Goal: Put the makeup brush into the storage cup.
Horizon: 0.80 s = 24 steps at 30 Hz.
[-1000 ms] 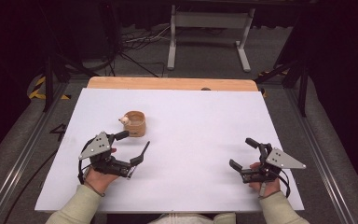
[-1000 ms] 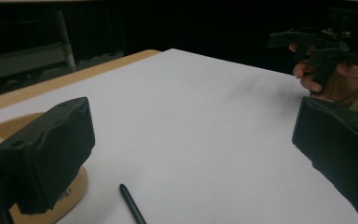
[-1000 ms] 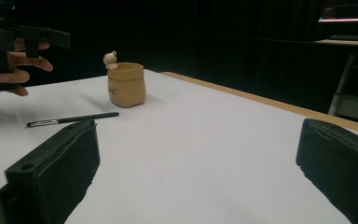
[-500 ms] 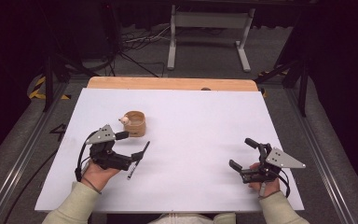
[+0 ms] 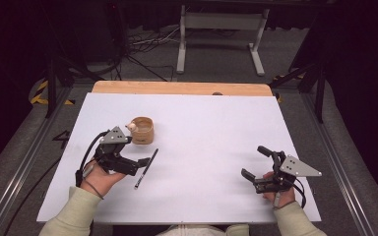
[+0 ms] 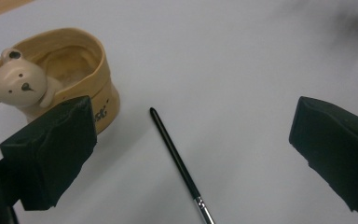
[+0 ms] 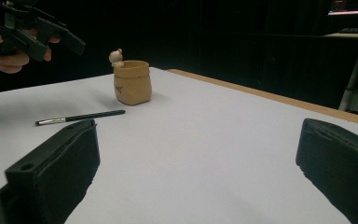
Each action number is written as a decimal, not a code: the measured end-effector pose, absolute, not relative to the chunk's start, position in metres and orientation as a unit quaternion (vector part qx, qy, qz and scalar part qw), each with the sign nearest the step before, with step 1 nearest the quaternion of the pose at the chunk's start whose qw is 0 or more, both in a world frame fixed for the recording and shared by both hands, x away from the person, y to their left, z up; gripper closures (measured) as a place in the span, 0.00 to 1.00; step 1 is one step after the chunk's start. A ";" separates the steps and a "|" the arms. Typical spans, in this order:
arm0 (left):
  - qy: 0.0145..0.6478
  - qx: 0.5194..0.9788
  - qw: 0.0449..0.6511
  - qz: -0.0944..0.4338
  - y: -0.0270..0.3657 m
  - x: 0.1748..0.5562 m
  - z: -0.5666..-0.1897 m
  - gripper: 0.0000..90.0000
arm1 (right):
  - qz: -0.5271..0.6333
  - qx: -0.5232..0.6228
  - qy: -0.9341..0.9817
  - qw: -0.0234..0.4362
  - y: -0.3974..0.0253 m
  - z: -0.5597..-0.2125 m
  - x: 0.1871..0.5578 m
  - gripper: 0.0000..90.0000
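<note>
A thin black brush [image 5: 146,168] with a metal ferrule lies flat on the white table [image 5: 211,132]. Just beyond its tip stands a tan sack-shaped cup [image 5: 141,130] with a small bear figure [image 6: 16,84] on its rim. My left gripper [image 5: 134,150] hovers open just left of the brush [image 6: 177,161], beside the cup [image 6: 74,70], with nothing between its jaws. At the right front of the table my right gripper [image 5: 255,162] is open and empty. Its view looks across the sheet to the cup [image 7: 133,84], the brush [image 7: 81,116] and the left gripper [image 7: 32,32].
A wooden strip [image 5: 182,88] runs along the table's far edge. Beyond it, a grey floor holds a metal stand [image 5: 221,29] and cables [image 5: 142,49]. Dark posts stand at both sides.
My left gripper has drawn back slightly to the left, off the brush, which now lies in full sight on the sheet. The right gripper has hardly moved.
</note>
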<state>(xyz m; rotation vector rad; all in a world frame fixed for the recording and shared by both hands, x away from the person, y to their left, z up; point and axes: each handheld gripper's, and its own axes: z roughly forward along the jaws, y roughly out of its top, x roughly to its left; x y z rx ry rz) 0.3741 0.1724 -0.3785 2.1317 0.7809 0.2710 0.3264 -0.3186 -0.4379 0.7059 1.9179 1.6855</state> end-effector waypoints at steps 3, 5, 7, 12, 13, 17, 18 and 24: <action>0.314 0.852 0.406 0.105 0.172 0.375 -0.375 0.02 | 0.618 0.259 0.703 0.240 -0.318 -0.438 0.327 0.00; 0.311 0.856 0.398 0.106 0.171 0.376 -0.373 0.02 | 0.618 0.260 0.702 0.239 -0.318 -0.438 0.327 0.00; 0.310 0.859 0.393 0.107 0.170 0.376 -0.372 0.02 | 0.618 0.260 0.703 0.239 -0.318 -0.438 0.327 0.00; 0.298 0.880 0.361 0.084 0.165 0.379 -0.365 0.02 | 0.617 0.259 0.705 0.236 -0.318 -0.439 0.327 0.00; 0.297 0.883 0.355 0.081 0.164 0.380 -0.365 0.02 | 0.617 0.259 0.704 0.236 -0.318 -0.439 0.327 0.00; 0.292 0.892 0.336 0.077 0.161 0.382 -0.363 0.02 | 0.617 0.260 0.705 0.231 -0.318 -0.439 0.328 0.00; 0.291 0.894 0.333 0.079 0.160 0.382 -0.362 0.02 | 0.618 0.261 0.705 0.231 -0.318 -0.439 0.328 0.00; 0.291 0.902 0.305 0.091 0.158 0.384 -0.357 0.03 | 0.616 0.261 0.707 0.228 -0.318 -0.440 0.328 0.00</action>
